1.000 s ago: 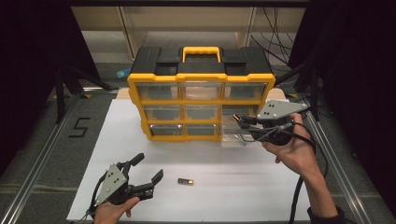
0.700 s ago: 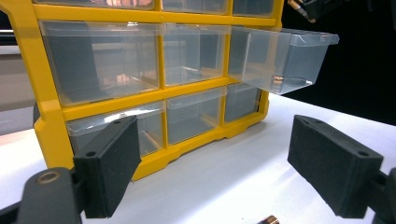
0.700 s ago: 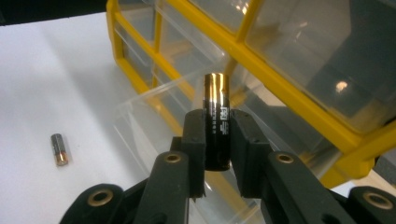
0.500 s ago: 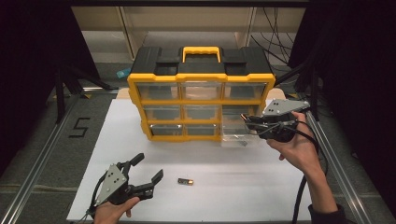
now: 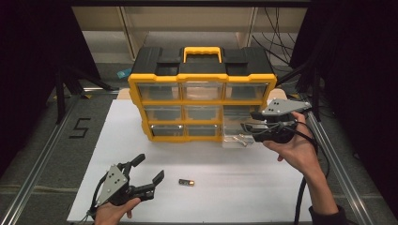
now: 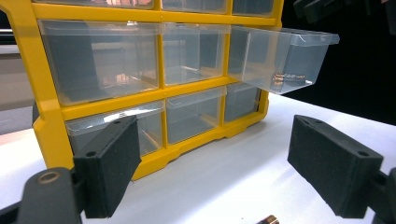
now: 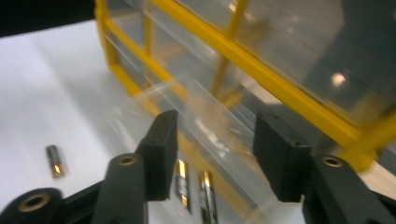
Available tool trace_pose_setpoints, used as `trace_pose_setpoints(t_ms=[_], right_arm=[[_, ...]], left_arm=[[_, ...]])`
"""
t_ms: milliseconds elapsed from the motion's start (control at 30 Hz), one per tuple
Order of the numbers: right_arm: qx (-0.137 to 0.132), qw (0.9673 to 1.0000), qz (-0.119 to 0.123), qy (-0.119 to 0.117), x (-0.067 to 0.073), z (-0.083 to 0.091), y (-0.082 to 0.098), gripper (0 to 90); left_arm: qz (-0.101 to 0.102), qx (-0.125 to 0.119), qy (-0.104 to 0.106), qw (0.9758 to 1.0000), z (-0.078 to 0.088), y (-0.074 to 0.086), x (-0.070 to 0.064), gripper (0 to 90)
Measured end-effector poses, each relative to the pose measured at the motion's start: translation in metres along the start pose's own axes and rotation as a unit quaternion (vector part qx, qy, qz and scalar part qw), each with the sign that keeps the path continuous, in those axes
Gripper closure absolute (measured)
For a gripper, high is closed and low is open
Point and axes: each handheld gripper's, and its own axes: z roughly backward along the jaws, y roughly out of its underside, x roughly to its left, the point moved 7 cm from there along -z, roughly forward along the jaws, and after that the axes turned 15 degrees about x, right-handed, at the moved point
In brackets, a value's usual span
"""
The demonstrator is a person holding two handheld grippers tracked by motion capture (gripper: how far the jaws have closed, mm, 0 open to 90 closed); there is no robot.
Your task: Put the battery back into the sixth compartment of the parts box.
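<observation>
A yellow and black drawer organizer (image 5: 202, 96) stands at the back of the white mat. Its middle right clear drawer (image 5: 236, 137) is pulled out, with two batteries (image 7: 181, 183) lying in it. My right gripper (image 5: 248, 122) is at that drawer's front. Its jaws have just been opening and now stand apart on either side of the clear front edge (image 7: 215, 135) without pressing on it. My left gripper (image 5: 150, 168) rests open near the mat's front left, holding nothing. In the left gripper view (image 6: 215, 154) it faces the organizer (image 6: 46, 93) and the drawer (image 6: 285, 53). A loose battery (image 5: 186, 182) lies on the mat.
The white mat (image 5: 234, 197) covers the table between metal rails (image 5: 42, 159). A "5" mark (image 5: 80, 127) is on the dark surface at left. Cables (image 5: 302, 197) trail from the right gripper. Shelving stands behind the organizer.
My right gripper has shifted slightly right at the drawer's front and its jaws have parted. The left gripper and the loose battery have not moved.
</observation>
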Motion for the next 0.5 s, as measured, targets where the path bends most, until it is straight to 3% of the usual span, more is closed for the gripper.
trace_pose_setpoints(t_ms=[167, 200, 300, 400, 500], right_arm=[[-0.015, 0.9994, 0.03, -0.01, 0.021, 0.002, -0.013, 39.5], [-0.02, 0.9984, 0.049, -0.021, 0.033, 0.002, -0.018, 36.9], [-0.024, 0.9973, 0.063, -0.027, 0.045, 0.001, -0.023, 34.5], [-0.024, 0.9939, 0.093, -0.054, 0.07, -0.006, -0.029, 33.7], [-0.018, 0.9926, 0.105, -0.059, 0.079, -0.011, -0.029, 32.8]], left_arm=[[0.001, 0.0, 0.0, 1.0, 0.0, 0.0, 0.0, 16.5], [0.001, 0.0, 0.0, 1.0, 0.0, 0.0, 0.0, 16.6], [0.001, 0.0, 0.0, 1.0, 0.0, 0.0, 0.0, 16.5], [0.0, 0.0, -0.001, 1.0, 0.0, 0.0, 0.0, 16.6], [0.001, 0.0, 0.0, 1.0, 0.0, 0.0, 0.0, 16.6]])
